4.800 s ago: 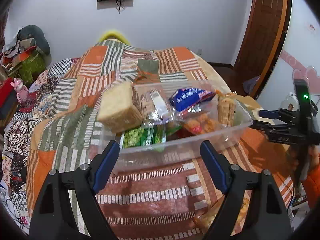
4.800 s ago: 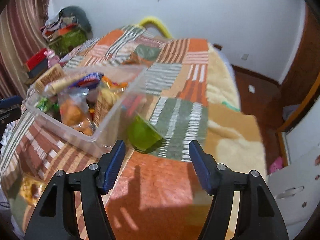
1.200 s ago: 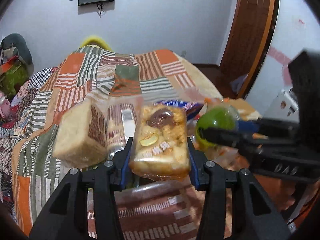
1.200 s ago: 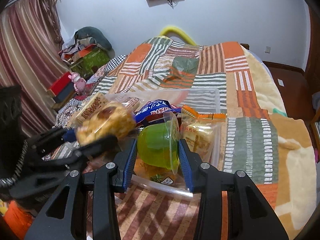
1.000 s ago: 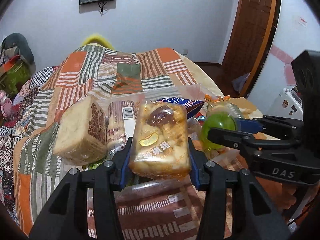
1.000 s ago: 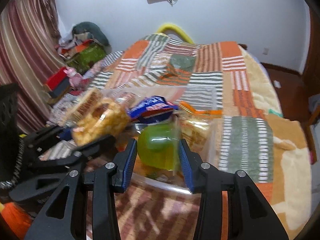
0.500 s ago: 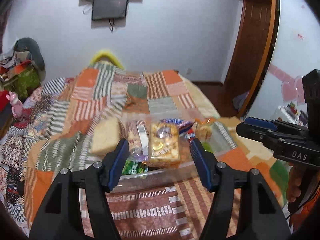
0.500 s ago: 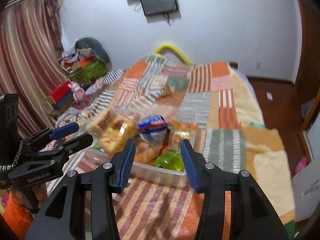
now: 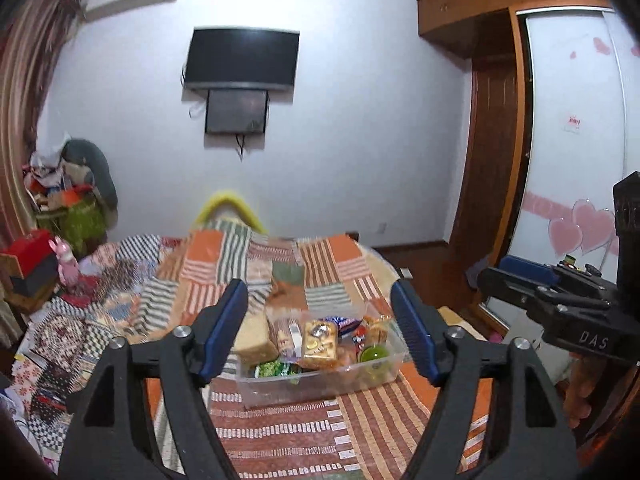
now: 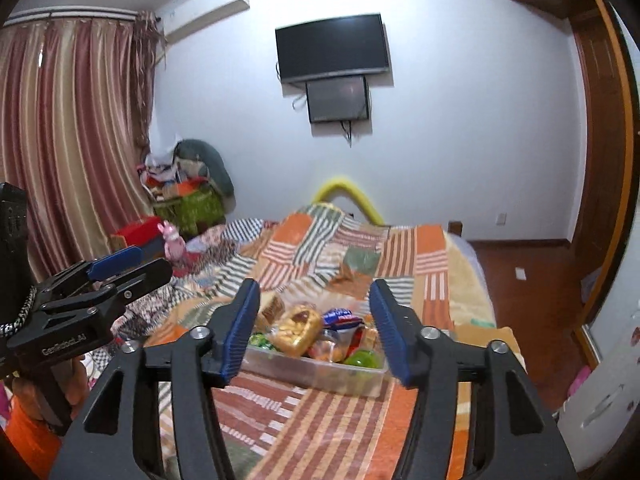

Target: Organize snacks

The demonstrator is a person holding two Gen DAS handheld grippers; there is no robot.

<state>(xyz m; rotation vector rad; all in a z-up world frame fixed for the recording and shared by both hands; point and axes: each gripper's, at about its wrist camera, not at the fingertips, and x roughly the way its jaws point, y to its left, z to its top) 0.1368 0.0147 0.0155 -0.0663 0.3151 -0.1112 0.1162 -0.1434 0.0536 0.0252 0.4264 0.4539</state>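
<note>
- One clear plastic bin (image 9: 320, 384) sits on a bed (image 9: 280, 432) covered with a striped patchwork quilt; a dark screen (image 9: 244, 60) hangs on the white wall behind, curtains (image 10: 72, 128) at one side.
- Packed snacks (image 9: 320, 340) fill the bin: bread, pastry, a green cup.
- Left gripper (image 9: 320, 332) has just been opening; its jaws stand wide, nothing between them.
- Right gripper (image 10: 314, 328) likewise has been opening and holds nothing.
- Both point slightly downward at the bin, well apart from it.
</note>
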